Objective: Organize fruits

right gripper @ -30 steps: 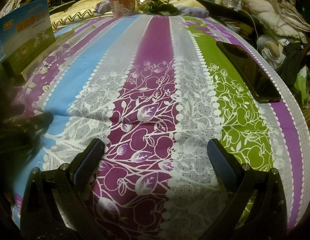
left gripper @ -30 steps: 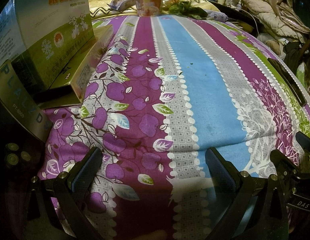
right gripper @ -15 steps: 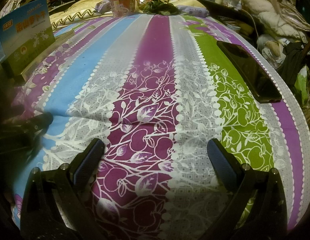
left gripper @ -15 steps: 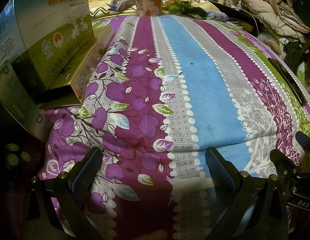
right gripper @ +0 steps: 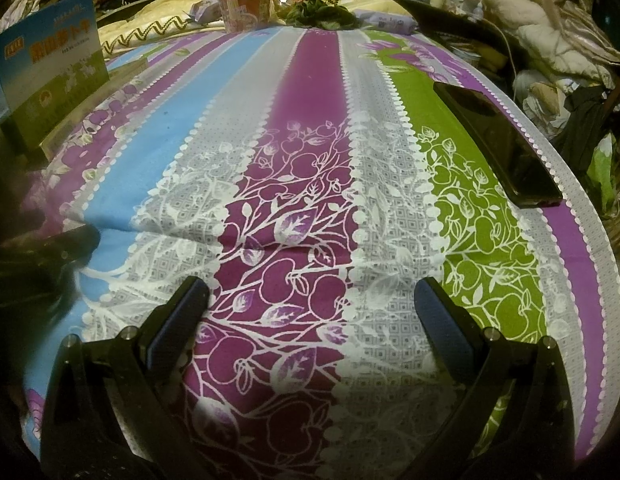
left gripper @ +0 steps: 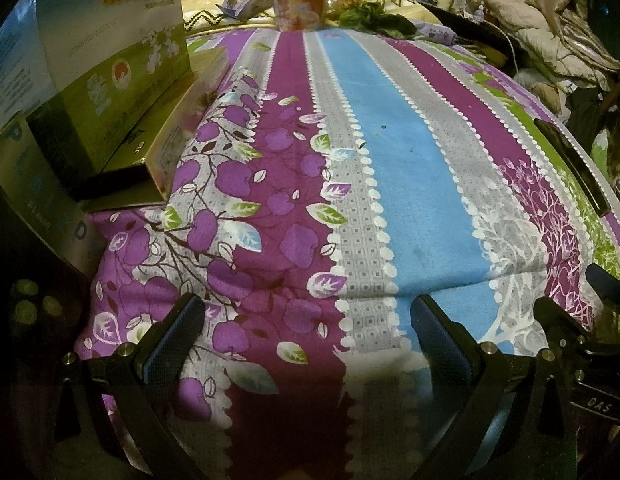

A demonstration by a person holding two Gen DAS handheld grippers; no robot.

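A striped bedspread (right gripper: 294,128) runs purple, blue, grey and green, edged in white scallops and printed with apples and leaves. At its left edge stands a blue-and-green box (left gripper: 110,52) with orange lettering. A black, possibly glossy slab (right gripper: 497,140) lies near its right edge.

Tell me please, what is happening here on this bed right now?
Nothing is being handled yet. The left gripper and the right gripper are both open and empty, low over the striped bedsheet. A black phone lies on the sheet to the right, and a green and blue box stands at the left. At the far end sit a pink cup and some dark leafy greens. No fruit can be clearly made out.
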